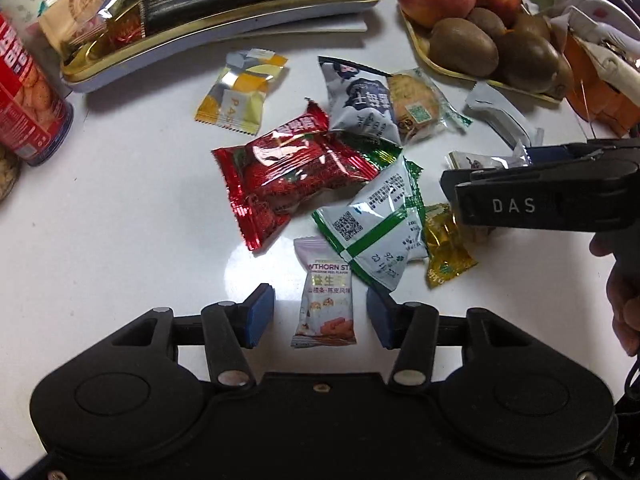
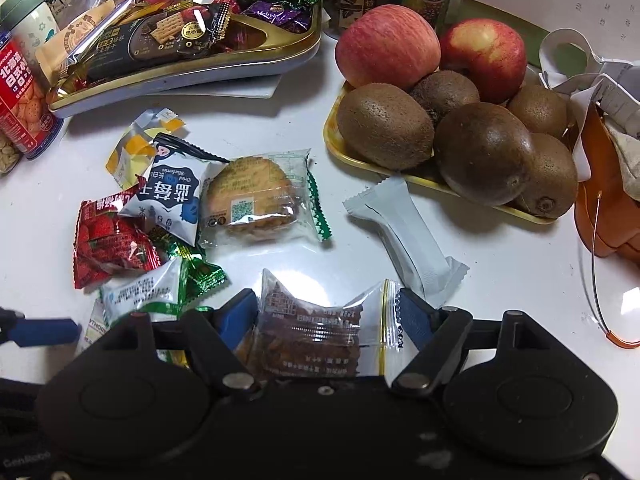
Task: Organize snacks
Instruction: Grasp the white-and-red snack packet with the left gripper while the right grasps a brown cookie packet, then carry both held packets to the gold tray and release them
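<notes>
Snacks (image 1: 316, 184): crinkled foil packets, red, green, white, loosely piled.

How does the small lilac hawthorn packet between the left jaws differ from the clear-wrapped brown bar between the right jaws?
The lilac hawthorn packet is opaque and printed; the clear-wrapped brown bar shows its contents. The packet is slim, clear of both pads; the bar is wider and nearly fills its gap. Both lie flat on the white table, ungripped.

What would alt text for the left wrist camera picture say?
An open left gripper hangs over a small hawthorn snack packet on a white table. Beyond lie scattered snack packets, a gold tray of snacks and a fruit tray.
</notes>
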`<state>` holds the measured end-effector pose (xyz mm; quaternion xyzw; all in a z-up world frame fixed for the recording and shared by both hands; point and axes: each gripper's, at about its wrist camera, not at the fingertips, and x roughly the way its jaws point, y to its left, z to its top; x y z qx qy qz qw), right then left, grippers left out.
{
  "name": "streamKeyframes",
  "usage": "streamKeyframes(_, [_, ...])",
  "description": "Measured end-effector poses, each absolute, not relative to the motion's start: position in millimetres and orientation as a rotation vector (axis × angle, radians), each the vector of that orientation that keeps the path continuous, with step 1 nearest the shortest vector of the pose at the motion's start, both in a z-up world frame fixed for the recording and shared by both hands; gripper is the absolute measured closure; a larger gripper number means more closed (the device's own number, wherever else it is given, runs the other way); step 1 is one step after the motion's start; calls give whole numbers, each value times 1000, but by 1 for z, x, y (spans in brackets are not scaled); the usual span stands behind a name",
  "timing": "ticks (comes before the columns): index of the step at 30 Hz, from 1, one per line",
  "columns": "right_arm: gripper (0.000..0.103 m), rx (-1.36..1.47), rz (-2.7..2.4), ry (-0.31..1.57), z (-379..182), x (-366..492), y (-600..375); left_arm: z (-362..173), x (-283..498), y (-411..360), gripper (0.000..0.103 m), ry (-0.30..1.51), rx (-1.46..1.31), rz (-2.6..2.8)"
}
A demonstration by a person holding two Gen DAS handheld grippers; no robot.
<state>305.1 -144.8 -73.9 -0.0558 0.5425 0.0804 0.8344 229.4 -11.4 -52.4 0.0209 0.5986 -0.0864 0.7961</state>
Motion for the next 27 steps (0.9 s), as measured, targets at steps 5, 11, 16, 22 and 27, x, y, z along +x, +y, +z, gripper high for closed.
streamKeyframes(5, [22, -119, 173, 1145, -75, 304, -144, -50, 231, -23, 74, 1253, 123, -242])
streamKeyframes(11, [39, -118, 165, 1127, -73, 302, -145, -50, 225, -25, 79, 1227, 148, -275])
streamKeyframes(16, [51, -111, 169, 1112, -70, 299, -147, -50, 222, -27, 79, 1209, 153, -264])
streamKeyframes(22, [58, -108, 169, 1092, -69, 295, -149, -49, 220, -26, 80, 1194, 135, -249])
streamKeyframes(27, [62, -109, 165, 1087, -68, 293, -148, -49, 221, -24, 80, 1197, 112, -242])
